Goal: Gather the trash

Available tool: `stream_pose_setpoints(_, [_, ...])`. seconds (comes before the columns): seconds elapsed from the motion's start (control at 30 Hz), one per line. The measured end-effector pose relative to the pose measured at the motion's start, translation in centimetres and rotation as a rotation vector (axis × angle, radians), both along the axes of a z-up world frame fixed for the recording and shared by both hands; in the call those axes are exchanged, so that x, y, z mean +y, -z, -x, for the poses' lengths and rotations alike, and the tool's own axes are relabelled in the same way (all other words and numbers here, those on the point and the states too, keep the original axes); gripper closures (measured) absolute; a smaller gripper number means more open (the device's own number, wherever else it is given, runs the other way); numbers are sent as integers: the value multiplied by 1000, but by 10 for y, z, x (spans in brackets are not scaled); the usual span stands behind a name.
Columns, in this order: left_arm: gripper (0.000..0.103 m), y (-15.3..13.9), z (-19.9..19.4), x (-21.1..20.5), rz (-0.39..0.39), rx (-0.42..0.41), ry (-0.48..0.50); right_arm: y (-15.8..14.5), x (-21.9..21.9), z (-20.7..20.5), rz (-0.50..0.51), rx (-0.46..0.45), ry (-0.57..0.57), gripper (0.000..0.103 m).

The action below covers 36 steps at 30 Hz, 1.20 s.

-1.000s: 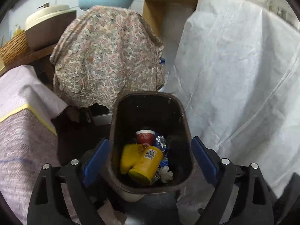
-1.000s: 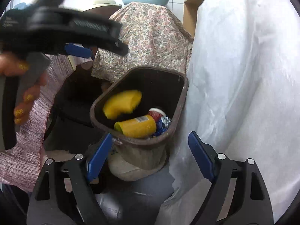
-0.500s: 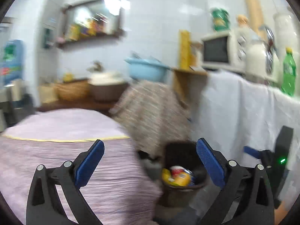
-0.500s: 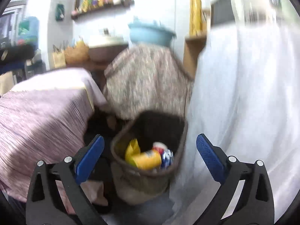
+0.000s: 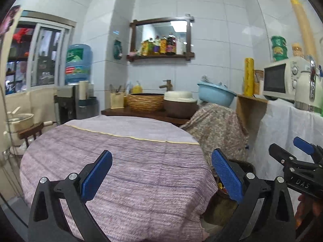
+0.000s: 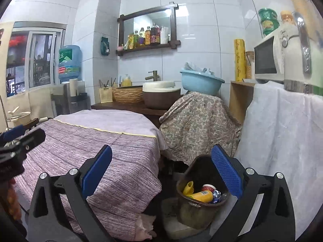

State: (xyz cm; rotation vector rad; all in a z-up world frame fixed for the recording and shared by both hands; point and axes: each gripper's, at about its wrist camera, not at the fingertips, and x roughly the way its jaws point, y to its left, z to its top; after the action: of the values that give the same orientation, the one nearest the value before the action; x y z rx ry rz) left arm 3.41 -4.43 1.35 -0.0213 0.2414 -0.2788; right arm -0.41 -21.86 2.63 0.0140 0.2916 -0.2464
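Two black grippers with blue pads, both spread wide, nothing held: left gripper [image 5: 161,176] raised over round table under purple striped cloth [image 5: 125,161]; right gripper [image 6: 161,173] above floor gap beside that table. One dark brown plastic trash bin [image 6: 198,209] on floor, between table and white-draped counter [image 6: 282,141], just below paisley-covered mound [image 6: 197,121]. Inside bin, counted from right wrist view: one yellow plastic bottle [image 6: 201,196] lying on its side, one yellow crumpled piece [image 6: 188,187], one red-and-white cup [image 6: 209,187], one blue foil wrapper [image 6: 216,194]; possibly more underneath, too dark to tell. In left wrist view bin mostly hidden behind right-side blue pad. One light blue basin [image 6: 200,81] on top of mound. One white microwave [image 6: 268,60] on counter.
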Motion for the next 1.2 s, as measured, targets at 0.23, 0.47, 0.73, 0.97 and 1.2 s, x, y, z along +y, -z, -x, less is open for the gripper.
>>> stream_pose_setpoints(0.23, [5,0,15,21,44,28,-84,-12,28,29,44,-66,-37,6])
stream_pose_setpoints(0.47, [5,-4,27,24,30,-5,-108,-18,35,39,59,-94,-46,6])
stream_pose_setpoints(0.73, [5,-11,37,19,6,-54,-136,-24,34,43,75,-111,-38,6])
stream_pose_setpoints(0.97, [5,-12,35,15,-18,-49,-131,-26,34,44,82,-111,-32,6])
stream_pose_setpoints(1.2, [5,-12,36,13,-30,-54,-130,-27,35,43,91,-106,-26,6])
